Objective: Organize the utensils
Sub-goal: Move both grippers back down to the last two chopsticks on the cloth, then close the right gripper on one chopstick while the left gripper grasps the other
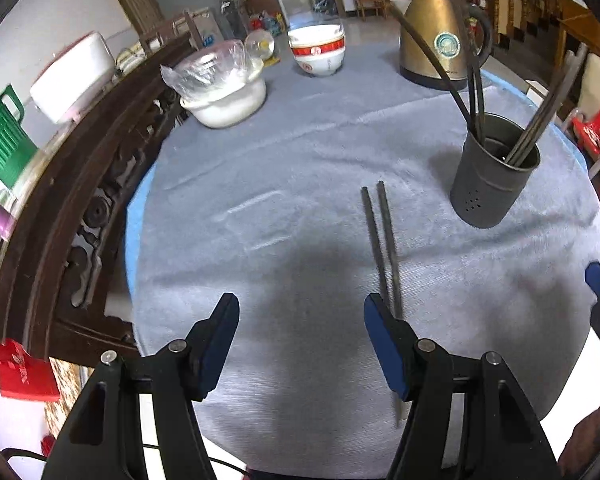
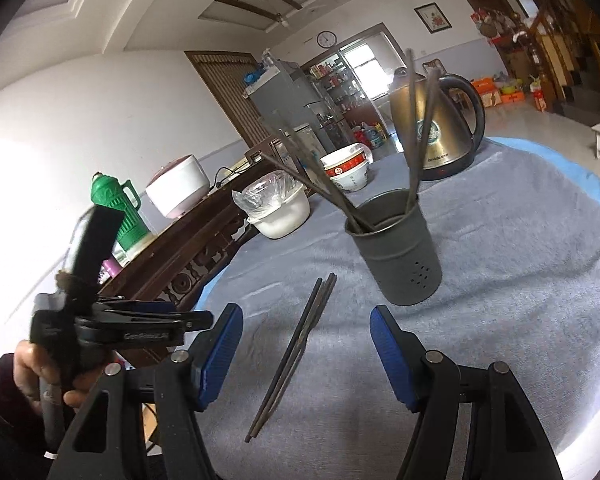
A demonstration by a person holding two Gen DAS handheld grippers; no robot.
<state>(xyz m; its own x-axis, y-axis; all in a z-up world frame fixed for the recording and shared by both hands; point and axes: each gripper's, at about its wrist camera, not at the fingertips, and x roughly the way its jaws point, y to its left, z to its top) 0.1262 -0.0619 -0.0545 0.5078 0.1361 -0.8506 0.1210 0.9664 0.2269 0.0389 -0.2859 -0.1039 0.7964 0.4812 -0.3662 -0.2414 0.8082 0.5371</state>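
Observation:
A pair of dark chopsticks lies side by side on the grey tablecloth, also in the right wrist view. A dark grey utensil holder stands upright to their right with several chopsticks leaning in it; it also shows in the right wrist view. My left gripper is open and empty above the cloth, its right finger over the pair's near end. My right gripper is open and empty, with the pair lying between its fingers below. The left gripper shows at the right view's left edge.
A gold kettle stands at the far right. A red-and-white bowl and a white bowl with a plastic bag stand at the far side. A carved dark wooden rail borders the table's left edge. A green jug stands beyond it.

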